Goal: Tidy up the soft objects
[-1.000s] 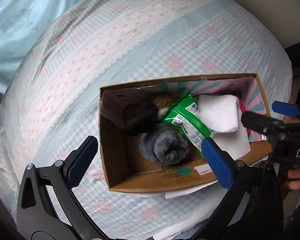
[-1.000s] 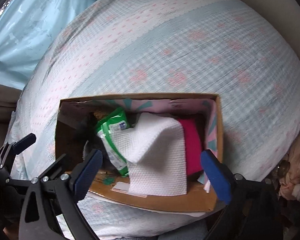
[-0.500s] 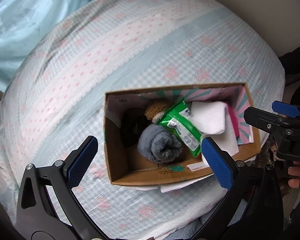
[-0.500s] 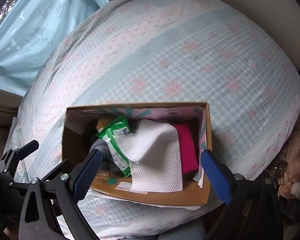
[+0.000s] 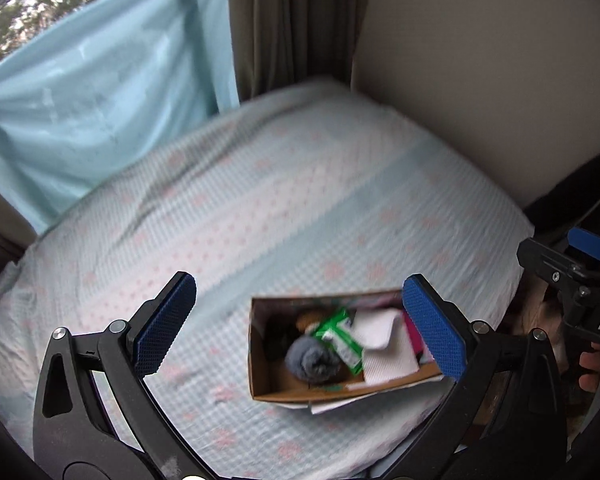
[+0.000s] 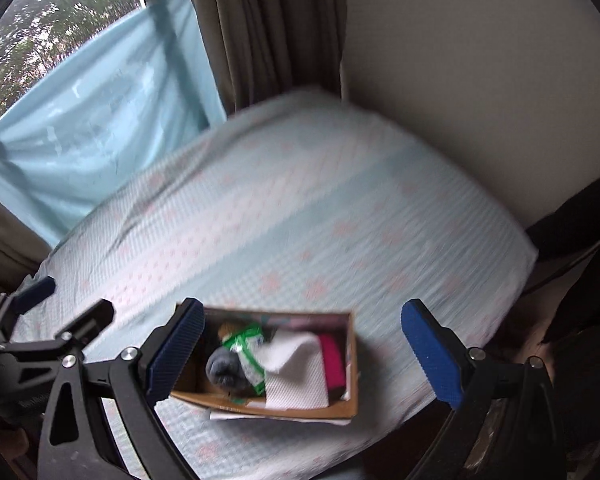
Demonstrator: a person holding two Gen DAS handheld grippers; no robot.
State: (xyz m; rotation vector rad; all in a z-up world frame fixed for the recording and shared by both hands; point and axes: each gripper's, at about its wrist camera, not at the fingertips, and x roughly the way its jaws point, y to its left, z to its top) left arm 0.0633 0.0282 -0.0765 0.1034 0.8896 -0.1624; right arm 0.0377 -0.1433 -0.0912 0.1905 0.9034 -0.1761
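Note:
A cardboard box (image 5: 260, 360) sits on the bed near its front edge; it also shows in the right wrist view (image 6: 352, 360). Inside lie a grey rolled sock (image 5: 312, 362), a green wipes pack (image 5: 338, 336), a white cloth (image 5: 382, 350), a pink cloth (image 6: 332, 360) and a brown fuzzy item (image 5: 304, 320). My left gripper (image 5: 300, 330) is open and empty, high above the box. My right gripper (image 6: 304, 350) is open and empty, also high above the box. The right gripper shows at the right edge of the left wrist view (image 5: 568, 264).
The bed (image 5: 260, 200) has a light blue and white checked cover with pink marks. A blue curtain (image 5: 80, 80) and a brown drape (image 5: 292, 20) hang behind it. A beige wall (image 5: 480, 60) stands at the right. Dark clutter lies beside the bed's right edge (image 6: 580, 220).
Both grippers have pulled back and up from the box. The box looks smaller, and the window, curtain and wall have come into view. Both stay open and empty.

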